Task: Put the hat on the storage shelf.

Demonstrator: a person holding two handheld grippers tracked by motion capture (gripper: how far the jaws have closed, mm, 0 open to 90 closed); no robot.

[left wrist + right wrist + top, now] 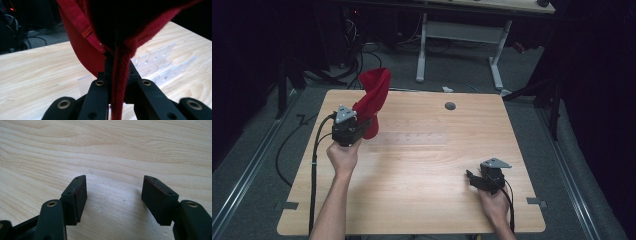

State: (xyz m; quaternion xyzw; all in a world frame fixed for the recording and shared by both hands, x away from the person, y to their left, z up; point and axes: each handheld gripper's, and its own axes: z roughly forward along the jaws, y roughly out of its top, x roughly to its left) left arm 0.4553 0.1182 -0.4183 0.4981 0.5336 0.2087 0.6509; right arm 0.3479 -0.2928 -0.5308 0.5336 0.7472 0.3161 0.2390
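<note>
From above, the left gripper (362, 121) is raised over the wooden table's (422, 200) left side, clamping a red cloth (373, 97) that stands upward. Its own view shows the cloth (120, 82) pinched between closed jaws. The right gripper (113, 195) hovers low, jaws spread, empty.

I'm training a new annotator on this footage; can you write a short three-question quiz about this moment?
1. True or false: the left tool is shut on the red cloth.
2. The right tool is: A) shut on cloth, B) open over bare table, C) holding a cup.
3. Fill in: the clear acrylic rack lies on the ___.

Key: 1 true; 2 B; 3 table.
</note>
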